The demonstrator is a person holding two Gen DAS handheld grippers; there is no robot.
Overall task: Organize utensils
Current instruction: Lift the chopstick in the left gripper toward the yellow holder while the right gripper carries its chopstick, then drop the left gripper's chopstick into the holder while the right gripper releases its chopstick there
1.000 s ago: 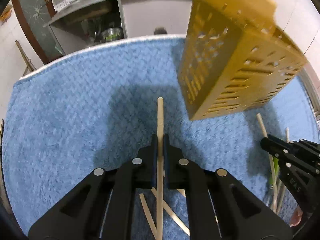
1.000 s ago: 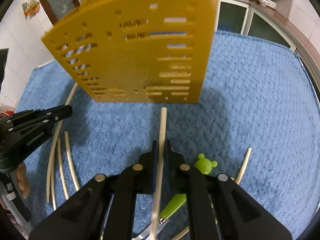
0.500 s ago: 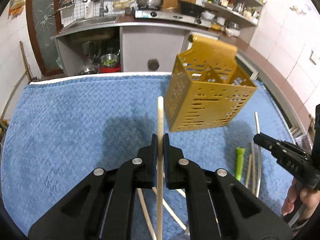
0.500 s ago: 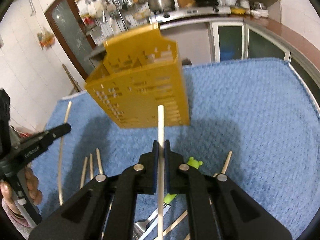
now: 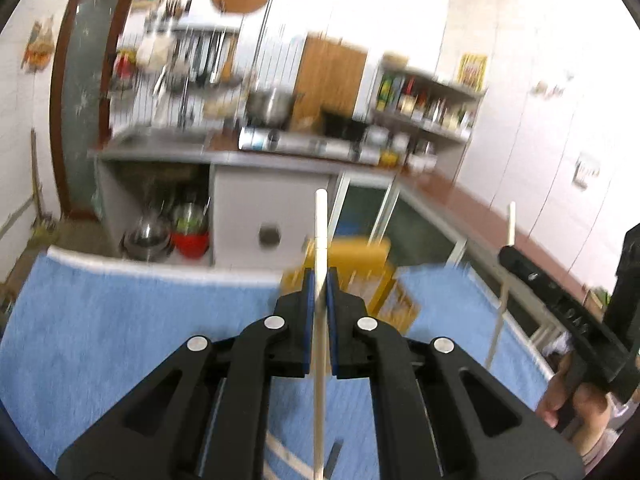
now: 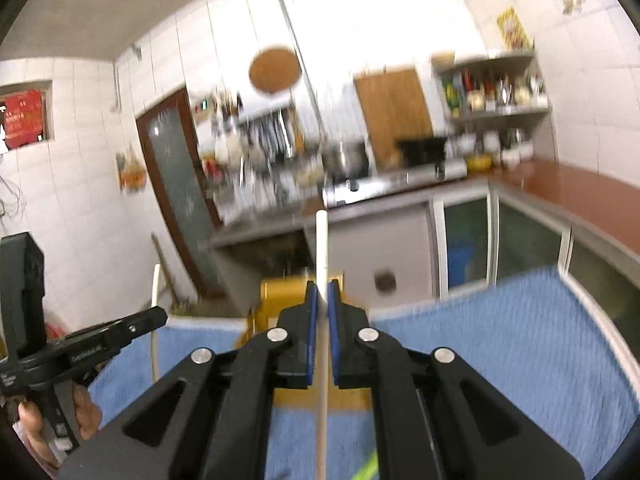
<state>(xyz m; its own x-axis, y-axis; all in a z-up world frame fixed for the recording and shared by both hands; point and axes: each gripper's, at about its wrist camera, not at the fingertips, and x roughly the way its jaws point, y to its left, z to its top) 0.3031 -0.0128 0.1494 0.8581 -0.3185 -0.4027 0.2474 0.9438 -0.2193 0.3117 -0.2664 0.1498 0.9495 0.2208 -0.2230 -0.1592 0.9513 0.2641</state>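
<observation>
Claws (image 5: pixel 320 280) raised since; chopsticks (image 5: pixel 321 232) upright

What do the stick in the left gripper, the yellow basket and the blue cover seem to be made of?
Chopstick: pale and matte, likely bamboo or wood; motion blur hides any grain.
Yellow utensil basket: uniform smooth colour, probably moulded plastic.
Blue table cover: soft textured fabric, towel-like.

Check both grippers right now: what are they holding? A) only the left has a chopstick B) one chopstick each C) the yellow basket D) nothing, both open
B: the left gripper and the right gripper each pinch a pale chopstick upright.
</observation>
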